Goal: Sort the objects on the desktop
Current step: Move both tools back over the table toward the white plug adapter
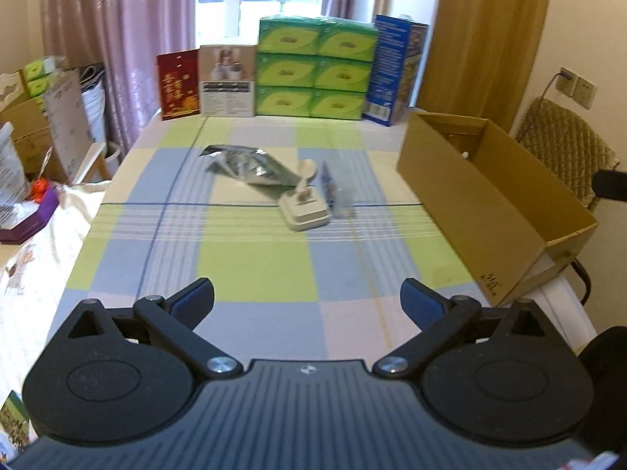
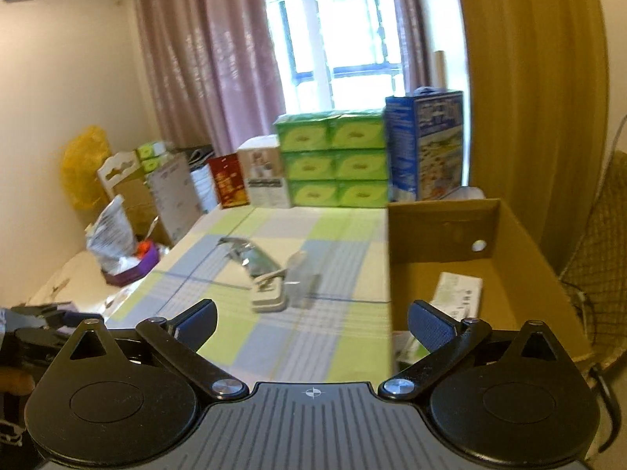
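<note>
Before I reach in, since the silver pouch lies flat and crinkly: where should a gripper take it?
Probably by the crumpled top end of the pouch, at far left, where the foil stands up off the tablecloth. Come from the left with the open left gripper. The pouch's near right end lies close to the white block, so it looks crowded.

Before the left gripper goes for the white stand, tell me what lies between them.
Nothing visible. The left gripper hangs open over bare checked tablecloth, and the white stand sits straight ahead. The silver pouch lies behind it and the clear packet beside it, both off the approach line.
</note>
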A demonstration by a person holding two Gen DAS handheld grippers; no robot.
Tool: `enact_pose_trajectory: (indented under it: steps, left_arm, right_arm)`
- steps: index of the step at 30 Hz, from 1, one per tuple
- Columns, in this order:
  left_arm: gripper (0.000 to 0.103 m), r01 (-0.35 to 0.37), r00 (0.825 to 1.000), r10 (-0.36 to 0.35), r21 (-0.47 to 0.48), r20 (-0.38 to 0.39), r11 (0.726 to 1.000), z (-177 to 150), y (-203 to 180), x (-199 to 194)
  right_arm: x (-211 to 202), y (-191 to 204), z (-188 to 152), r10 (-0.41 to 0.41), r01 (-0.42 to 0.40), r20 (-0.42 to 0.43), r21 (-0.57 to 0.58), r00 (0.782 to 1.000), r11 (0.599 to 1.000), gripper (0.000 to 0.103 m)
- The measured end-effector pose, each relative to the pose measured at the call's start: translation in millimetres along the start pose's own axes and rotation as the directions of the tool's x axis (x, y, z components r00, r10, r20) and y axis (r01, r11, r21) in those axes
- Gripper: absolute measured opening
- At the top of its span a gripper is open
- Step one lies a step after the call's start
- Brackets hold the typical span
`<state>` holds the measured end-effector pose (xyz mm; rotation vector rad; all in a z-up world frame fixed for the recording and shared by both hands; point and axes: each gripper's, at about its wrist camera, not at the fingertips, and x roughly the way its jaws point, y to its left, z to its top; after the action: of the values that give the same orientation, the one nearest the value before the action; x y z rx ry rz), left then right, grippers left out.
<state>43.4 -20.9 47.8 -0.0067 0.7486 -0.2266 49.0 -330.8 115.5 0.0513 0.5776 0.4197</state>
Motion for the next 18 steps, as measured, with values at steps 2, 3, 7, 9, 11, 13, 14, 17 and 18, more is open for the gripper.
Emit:
enact_pose_trajectory:
  steps: [2, 3, 7, 9, 11, 13, 14, 17, 18]
  left_arm:
    - [0.101, -0.009, 1.000, 0.009, -0.010, 0.003, 1.000, -3, 8, 0]
    - [0.101, -0.016, 1.000, 0.016, -0.015, 0.005, 1.000, -4, 11, 1]
    - [0.101, -0.044, 0.999, 0.044, -0.020, 0.000, 0.999, -4, 24, 12]
    - [0.101, -0.051, 0.999, 0.051, -0.023, -0.001, 0.998, -2, 29, 20]
    - [0.101, -0.052, 0.999, 0.051, -0.024, -0.005, 0.998, 0, 33, 30]
    - [0.101, -0.045, 0.999, 0.045, -0.025, -0.009, 0.999, 4, 37, 42]
    - [0.101, -0.042, 0.999, 0.041, -0.023, -0.010, 0.999, 6, 38, 48]
    - [0.101, -0.045, 0.999, 0.044, -0.013, -0.020, 0.999, 12, 41, 71]
    - [0.101, -0.043, 0.999, 0.042, -0.013, -0.024, 0.999, 14, 43, 79]
  right_arm:
    - [7, 8, -5, 0.016, -0.016, -0.010, -0.014, 1.000, 1.000, 0.101]
    - [11, 12, -8, 0.020, -0.020, -0.014, -0.020, 1.000, 1.000, 0.101]
    - [33, 23, -16, 0.034, -0.035, -0.039, -0.025, 0.999, 0.999, 0.101]
    - [47, 28, -19, 0.046, -0.047, -0.061, -0.030, 0.997, 0.998, 0.101]
    - [64, 33, -21, 0.055, -0.058, -0.081, -0.037, 0.995, 0.998, 0.101]
    - [80, 37, -24, 0.051, -0.056, -0.092, -0.047, 0.994, 0.997, 0.101]
    - [88, 38, -25, 0.048, -0.054, -0.096, -0.054, 0.994, 0.997, 0.100]
    - [116, 38, -26, 0.042, -0.049, -0.105, -0.066, 0.994, 0.997, 0.100]
    - [124, 37, -28, 0.038, -0.046, -0.106, -0.069, 0.994, 0.997, 0.099]
